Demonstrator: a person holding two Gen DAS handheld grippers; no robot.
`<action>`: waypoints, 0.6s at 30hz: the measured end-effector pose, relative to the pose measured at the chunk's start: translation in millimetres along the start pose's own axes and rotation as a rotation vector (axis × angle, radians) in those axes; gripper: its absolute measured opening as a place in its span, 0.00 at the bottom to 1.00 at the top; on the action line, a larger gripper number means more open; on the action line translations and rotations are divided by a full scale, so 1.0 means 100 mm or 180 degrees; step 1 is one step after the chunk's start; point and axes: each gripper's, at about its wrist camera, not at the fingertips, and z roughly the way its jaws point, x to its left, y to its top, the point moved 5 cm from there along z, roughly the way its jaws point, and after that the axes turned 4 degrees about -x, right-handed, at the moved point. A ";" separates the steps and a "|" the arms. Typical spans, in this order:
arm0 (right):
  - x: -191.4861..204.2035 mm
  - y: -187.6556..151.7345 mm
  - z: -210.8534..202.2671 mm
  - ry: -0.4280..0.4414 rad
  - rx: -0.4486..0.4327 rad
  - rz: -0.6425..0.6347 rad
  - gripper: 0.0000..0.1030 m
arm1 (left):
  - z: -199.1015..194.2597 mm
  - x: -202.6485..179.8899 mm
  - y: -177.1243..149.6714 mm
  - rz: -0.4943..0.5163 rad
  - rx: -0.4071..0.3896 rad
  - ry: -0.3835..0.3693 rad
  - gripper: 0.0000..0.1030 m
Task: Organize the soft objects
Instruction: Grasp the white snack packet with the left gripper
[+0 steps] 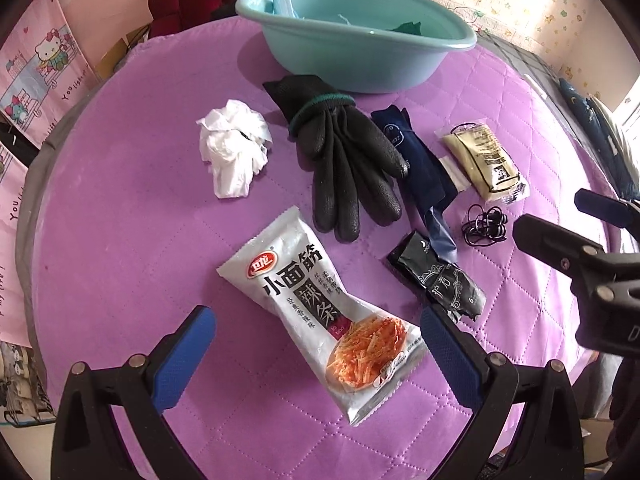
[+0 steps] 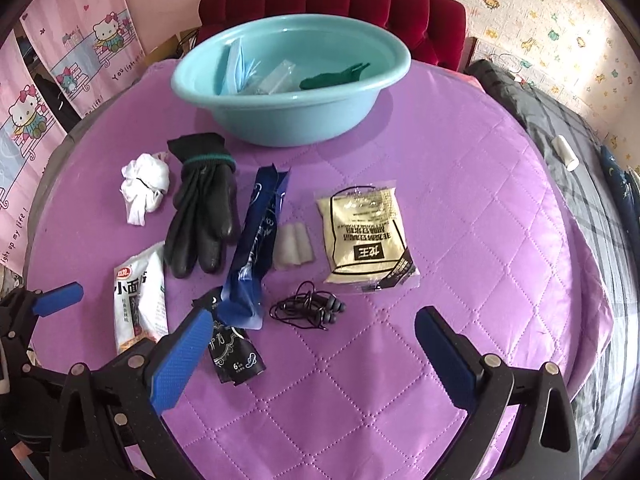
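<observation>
left claw gaping, empty | snack packet lies flat between its fingers on the purple quilt | light, crinkly, slippery, I'd pinch mid-body | right claw wide apart, earphones just ahead

A teal plastic basin stands upright at the far side of a purple quilted table, holding a blue face mask, a clear packet and a dark green cloth. In front of it lie a crumpled white tissue, a black glove with fingers pointing forward, a long navy packet, a cream pouch, tangled black earphones, a white snack packet and a small black packet.
</observation>
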 end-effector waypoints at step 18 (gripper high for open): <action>0.08 -0.09 0.21 0.0127 0.0171 -0.0069 1.00 | 0.21 -0.02 -0.14 -0.0171 0.0317 -0.0405 0.50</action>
